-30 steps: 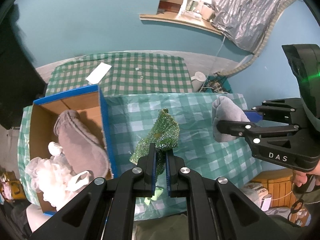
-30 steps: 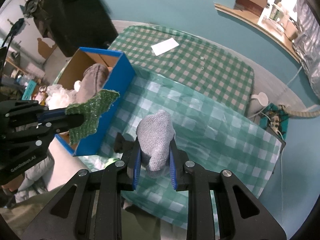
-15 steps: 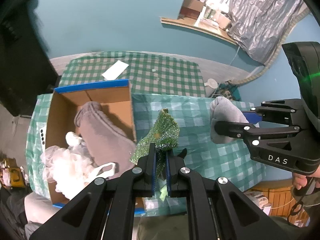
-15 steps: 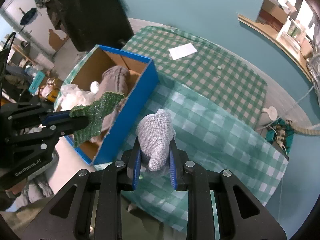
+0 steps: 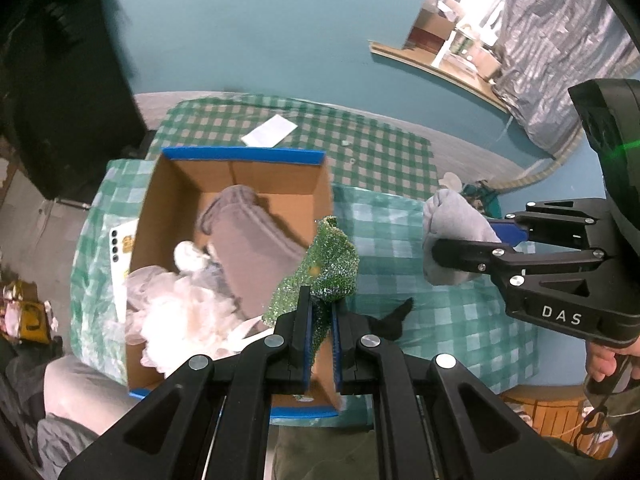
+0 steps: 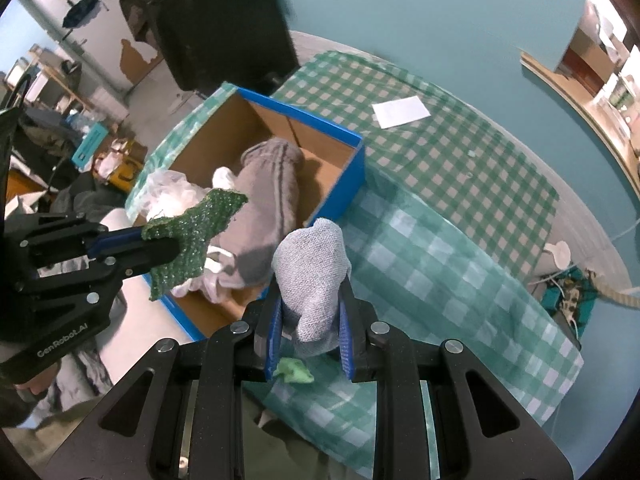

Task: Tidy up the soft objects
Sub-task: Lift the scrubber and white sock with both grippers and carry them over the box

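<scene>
While the blue-edged cardboard box [image 5: 240, 155] at left already held a grey knit garment [image 5: 256, 256] and white plastic bags [image 5: 180, 312], I kept my left gripper [image 5: 319, 334] clamped on the green scouring pad [image 5: 328, 264], poised above the box's near corner for dropping; my right gripper [image 6: 308, 330] pinched a grey sock [image 6: 312, 276] over the checked tablecloth [image 6: 460, 280].

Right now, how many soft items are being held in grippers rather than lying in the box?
2. A glittery green scrubbing cloth is clamped in the left gripper above the blue-edged cardboard box; a rolled pale grey knitted sock is clamped in the right gripper over the checked tablecloth.
</scene>
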Motion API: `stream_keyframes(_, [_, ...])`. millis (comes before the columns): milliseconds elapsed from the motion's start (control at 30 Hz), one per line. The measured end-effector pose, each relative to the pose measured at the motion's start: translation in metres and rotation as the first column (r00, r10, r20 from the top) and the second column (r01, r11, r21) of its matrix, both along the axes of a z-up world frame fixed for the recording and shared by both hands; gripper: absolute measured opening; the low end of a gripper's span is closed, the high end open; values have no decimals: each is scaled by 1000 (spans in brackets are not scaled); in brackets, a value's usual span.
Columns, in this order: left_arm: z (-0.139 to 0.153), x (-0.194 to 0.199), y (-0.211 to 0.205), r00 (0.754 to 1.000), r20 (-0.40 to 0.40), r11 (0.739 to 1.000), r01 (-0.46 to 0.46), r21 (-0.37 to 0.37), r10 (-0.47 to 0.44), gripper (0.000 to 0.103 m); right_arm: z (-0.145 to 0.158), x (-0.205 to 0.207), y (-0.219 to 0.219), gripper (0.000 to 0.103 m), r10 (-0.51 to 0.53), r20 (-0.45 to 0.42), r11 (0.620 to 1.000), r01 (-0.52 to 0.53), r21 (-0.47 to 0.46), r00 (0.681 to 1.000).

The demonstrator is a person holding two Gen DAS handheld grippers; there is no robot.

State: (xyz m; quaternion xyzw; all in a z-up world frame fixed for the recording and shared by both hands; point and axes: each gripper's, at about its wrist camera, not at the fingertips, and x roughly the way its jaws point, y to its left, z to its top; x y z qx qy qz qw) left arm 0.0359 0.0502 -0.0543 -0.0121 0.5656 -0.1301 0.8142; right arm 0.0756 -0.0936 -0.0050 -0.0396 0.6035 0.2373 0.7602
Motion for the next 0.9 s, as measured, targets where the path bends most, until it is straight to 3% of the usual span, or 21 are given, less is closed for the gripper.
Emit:
stream_keyframes(467, [-19,10,60,993,-46,994,-109,10,109,8,-12,26,53,22,82,-20,997,-81,16,996])
stream_keyframes(900, [-54,25,85,986,-109,991,-125,38,128,8,-42,44,95,23,132,-77,991,-130,28,988])
